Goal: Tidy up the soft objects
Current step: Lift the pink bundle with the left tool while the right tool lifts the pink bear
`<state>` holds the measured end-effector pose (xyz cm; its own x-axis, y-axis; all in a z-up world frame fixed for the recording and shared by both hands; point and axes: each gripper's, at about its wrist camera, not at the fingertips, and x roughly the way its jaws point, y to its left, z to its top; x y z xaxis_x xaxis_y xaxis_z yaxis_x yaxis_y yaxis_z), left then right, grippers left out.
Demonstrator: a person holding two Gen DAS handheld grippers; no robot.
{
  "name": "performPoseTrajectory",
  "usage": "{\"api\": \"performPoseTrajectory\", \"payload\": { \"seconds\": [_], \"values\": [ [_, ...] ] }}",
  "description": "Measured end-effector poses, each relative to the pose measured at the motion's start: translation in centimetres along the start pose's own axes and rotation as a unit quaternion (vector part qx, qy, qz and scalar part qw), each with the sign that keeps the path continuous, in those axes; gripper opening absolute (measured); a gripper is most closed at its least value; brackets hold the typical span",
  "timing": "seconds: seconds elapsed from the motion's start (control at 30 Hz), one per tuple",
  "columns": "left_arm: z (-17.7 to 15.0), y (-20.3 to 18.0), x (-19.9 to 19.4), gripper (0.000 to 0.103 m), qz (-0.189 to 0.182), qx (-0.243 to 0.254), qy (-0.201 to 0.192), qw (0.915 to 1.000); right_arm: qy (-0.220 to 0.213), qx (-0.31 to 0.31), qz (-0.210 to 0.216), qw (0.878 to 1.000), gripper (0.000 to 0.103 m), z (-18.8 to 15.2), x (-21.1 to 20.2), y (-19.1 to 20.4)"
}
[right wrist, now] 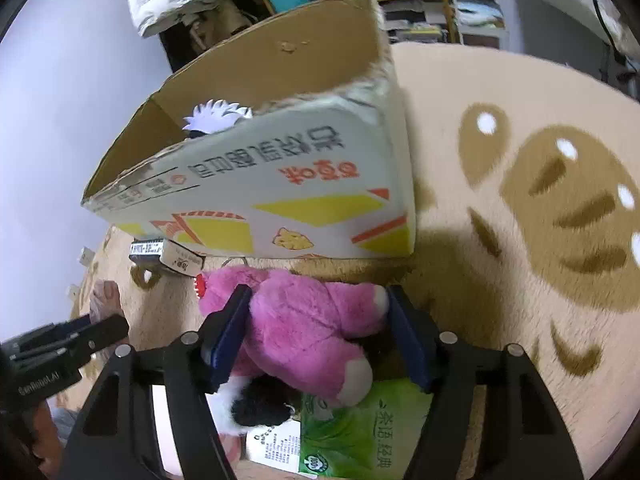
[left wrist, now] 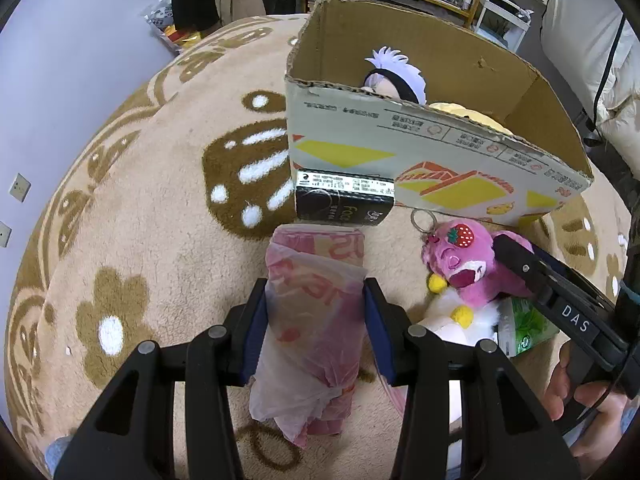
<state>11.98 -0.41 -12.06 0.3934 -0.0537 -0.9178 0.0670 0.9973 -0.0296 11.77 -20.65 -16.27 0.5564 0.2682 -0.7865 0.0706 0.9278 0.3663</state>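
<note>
Left gripper [left wrist: 314,300] clamping pink bag roll [left wrist: 312,320], right gripper [right wrist: 316,332] straddling pink plush [right wrist: 304,320] (grip unclear)

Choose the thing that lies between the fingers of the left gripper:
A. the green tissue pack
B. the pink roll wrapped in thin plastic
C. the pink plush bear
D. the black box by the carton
B: in the left wrist view the left gripper has its two fingers on either side of the pink plastic-wrapped roll, while the pink plush bear lies off to the right, by the right gripper.
</note>
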Motion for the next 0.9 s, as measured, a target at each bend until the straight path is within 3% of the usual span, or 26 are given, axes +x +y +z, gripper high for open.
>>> {"api": "performPoseTrajectory", "payload": {
  "seconds": [0.2,0.43,0.63,0.9],
  "values": [
    [-0.1,0.2,-1.1,0.044,0.005,-0.003,-0.019,0.9998,-0.015,-0.015,-0.009,1.0,0.055,0.1,-0.9,0.3],
    [-0.4,0.4,-2.8,0.044,0.008,-0.006,-0.043,0.999,-0.022,-0.018,-0.015,0.999,0.052,0.1,-1.2,0.6],
    [-0.6,0.4,-3.4,0.044,0.012,-0.003,-0.05,0.9987,0.006,0.05,0.021,0.999,0.067,0.0,0.0,-1.4],
    [-0.5,0.3,-3.2,0.044,0.014,0.004,-0.048,0.9987,0.03,0.071,0.046,0.996,0.083,-0.2,1.3,-1.2]
  ]
}}
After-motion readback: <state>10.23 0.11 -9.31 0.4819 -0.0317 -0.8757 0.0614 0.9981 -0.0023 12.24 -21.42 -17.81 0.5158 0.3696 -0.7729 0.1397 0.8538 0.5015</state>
